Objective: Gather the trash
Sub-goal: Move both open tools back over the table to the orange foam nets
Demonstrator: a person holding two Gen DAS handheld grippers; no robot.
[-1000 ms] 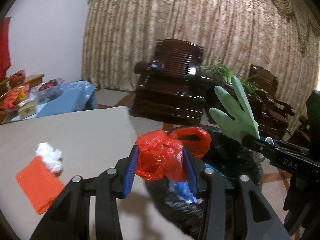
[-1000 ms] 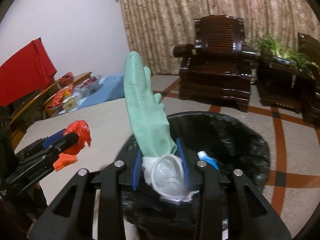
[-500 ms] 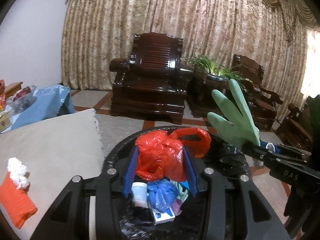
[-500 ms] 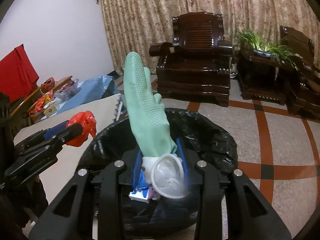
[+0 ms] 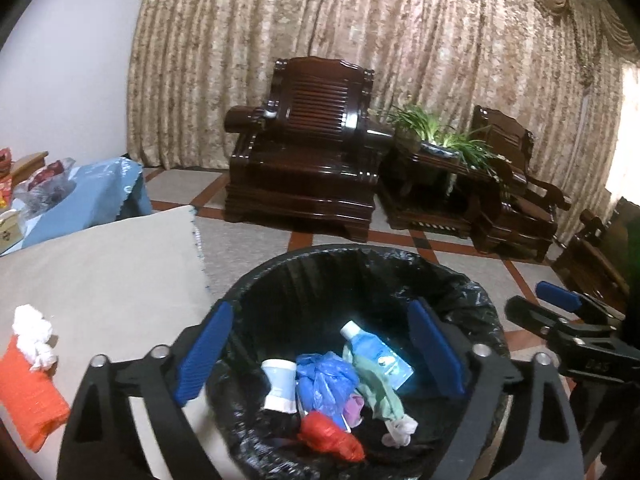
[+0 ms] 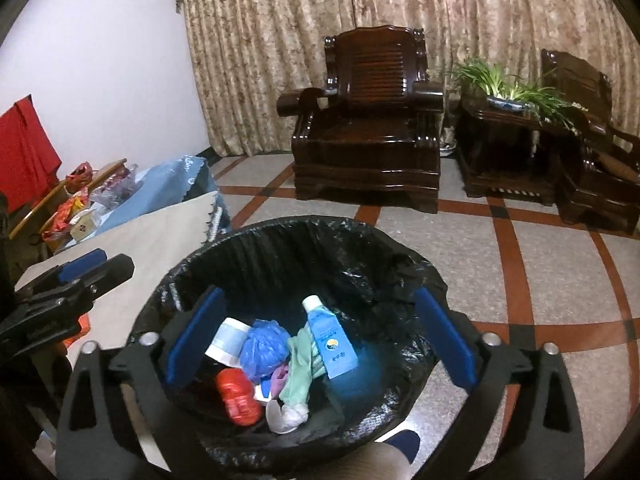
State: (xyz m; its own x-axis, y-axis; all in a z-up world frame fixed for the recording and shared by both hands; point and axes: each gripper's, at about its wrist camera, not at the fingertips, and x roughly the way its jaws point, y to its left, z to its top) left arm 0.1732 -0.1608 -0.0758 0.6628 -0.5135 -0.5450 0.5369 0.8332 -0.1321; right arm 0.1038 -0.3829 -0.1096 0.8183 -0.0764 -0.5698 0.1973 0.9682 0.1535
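2 grippers over 1 black-lined bin [image 5: 472, 292]: left gripper [image 5: 320, 354], right gripper [image 6: 322, 338] jaws just opened wide, nothing between. Inside bin: 1 red bag [image 5: 330, 436], 1 green glove [image 6: 302, 374], 1 blue bottle [image 6: 332, 338].

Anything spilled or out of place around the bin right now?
Nothing spilled: the trash lies inside the bin. Only leftovers stand out: a white wad and an orange net on the table.

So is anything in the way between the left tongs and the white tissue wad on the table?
Nothing visible. The crumpled white tissue wad lies on the beige tablecloth, touching an orange cloth, with bare cloth toward the open left tongs.
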